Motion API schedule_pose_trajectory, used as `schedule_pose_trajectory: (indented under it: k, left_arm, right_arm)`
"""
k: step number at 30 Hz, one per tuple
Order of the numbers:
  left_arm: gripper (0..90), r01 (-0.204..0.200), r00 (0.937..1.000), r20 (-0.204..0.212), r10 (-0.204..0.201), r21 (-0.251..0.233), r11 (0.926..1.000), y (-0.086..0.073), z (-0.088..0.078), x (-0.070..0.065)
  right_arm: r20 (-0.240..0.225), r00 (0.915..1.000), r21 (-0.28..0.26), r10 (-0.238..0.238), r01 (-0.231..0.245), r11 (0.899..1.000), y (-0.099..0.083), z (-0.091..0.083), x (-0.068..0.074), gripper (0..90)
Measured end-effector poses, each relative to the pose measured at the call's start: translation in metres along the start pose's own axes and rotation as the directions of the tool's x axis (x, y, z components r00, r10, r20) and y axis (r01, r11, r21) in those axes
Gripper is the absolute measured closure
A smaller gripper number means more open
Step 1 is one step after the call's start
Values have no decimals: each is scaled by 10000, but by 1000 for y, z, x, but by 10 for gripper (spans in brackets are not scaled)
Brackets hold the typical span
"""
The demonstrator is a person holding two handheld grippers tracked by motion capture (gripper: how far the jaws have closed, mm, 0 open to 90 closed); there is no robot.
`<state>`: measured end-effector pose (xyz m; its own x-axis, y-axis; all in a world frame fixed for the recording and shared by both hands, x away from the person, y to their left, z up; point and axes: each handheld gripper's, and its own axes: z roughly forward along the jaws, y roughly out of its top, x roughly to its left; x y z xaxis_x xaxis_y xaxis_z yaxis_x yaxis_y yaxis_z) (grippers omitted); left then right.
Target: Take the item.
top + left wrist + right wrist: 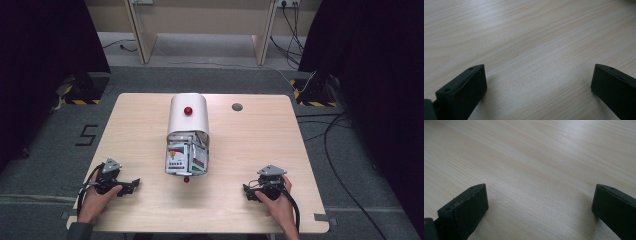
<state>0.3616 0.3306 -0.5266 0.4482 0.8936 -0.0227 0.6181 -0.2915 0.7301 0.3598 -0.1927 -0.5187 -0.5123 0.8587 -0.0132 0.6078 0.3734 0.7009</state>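
Your left gripper (131, 185) and right gripper (248, 190) rest on the table (250, 150), jaws wide apart and empty; the white mailbox (187, 132) lies between them, farther up the table, door open

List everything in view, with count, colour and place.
Table: one, light wood, centre.
Bread bin: one, white with a red knob, mid-table, its door folded down towards the person.
Packets: several, white with red and green print, spilling from the bin onto the door.
Grommet: one, grey, far right of the table.
Left gripper: one, black, near left, jaws open over bare wood.
Right gripper: one, black, near right, jaws open over bare wood.
Hands: two, one on each gripper.
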Motion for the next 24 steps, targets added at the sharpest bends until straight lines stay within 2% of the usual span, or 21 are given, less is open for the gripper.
schedule_pose_trajectory:
  k: [7,8,9,11,13,14,19,24]
  left_arm:
    - [0,3,10000,1,-3,-1,10000,0,0,0]
    - [0,-1,10000,-5,1,1,10000,0,0,0]
    - [0,-1,10000,-5,1,1,10000,0,0,0]
    - [0,4,10000,-1,-4,-2,10000,0,0,0]
    - [0,10,10000,1,-10,-2,10000,0,0,0]
    - [0,1,10000,1,-1,-2,10000,0,0,0]
    - [0,-15,10000,-3,15,8,10000,0,0,0]
    - [0,-2,10000,-5,2,2,10000,0,0,0]
  right_arm:
    - [-19,10000,-47,-75,75,10000,0,0,0,32]
    - [-38,10000,-170,-50,50,9998,0,-1,1,113]
    - [-38,10000,-170,-50,50,9998,0,-1,1,113]
    - [-37,9999,-365,-145,144,9992,1,-3,1,197]
    - [111,9999,-410,-94,98,9991,2,-5,2,140]
    - [29,10000,-594,-75,76,9982,3,-7,3,180]
    - [-18,10000,-834,-26,24,9965,6,-13,6,155]
    - [-50,9998,-1273,-191,184,9917,14,-24,13,162]
